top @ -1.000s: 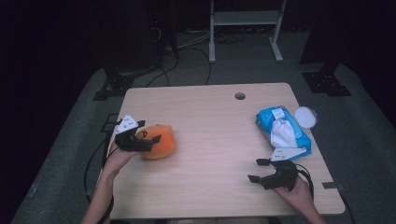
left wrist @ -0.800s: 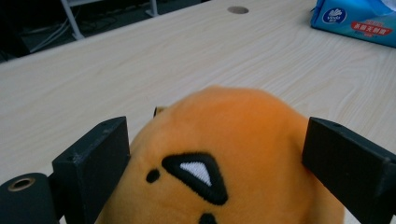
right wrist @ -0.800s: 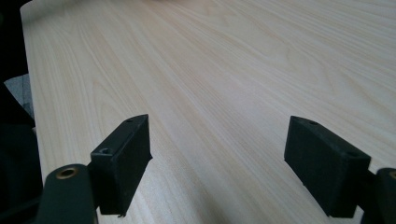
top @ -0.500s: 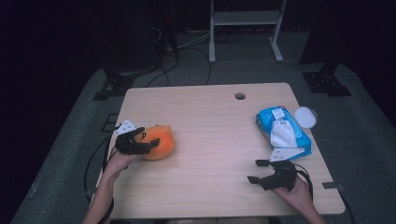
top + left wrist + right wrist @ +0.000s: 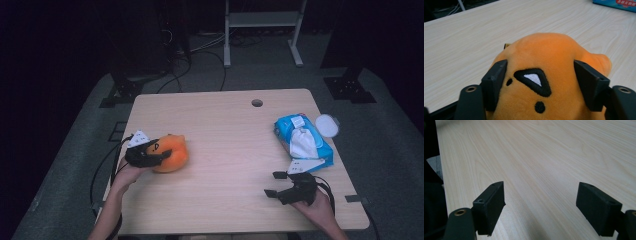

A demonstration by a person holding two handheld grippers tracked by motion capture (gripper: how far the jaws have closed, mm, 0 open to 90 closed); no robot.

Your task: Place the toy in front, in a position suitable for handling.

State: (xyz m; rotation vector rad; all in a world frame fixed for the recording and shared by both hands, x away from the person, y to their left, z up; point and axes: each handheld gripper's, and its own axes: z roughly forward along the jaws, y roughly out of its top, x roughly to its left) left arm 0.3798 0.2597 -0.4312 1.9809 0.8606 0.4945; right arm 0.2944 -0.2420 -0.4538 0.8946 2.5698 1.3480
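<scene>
The left gripper (image 5: 161, 154) has just been closing, its pads pressed into something soft between them. The right gripper (image 5: 276, 184) rests level, jaws spread wide apart.

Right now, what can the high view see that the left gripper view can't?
High view alone: the right claw open over bare table, the white round lid, and the person's forearms.

Left gripper view alone: the orange plush toy's stitched black-and-white triangle and black dots, up close.

Both: the left claw, whose jaws have just been closing, pressing into the toy, the wooden table, and the blue wipes pack.
</scene>
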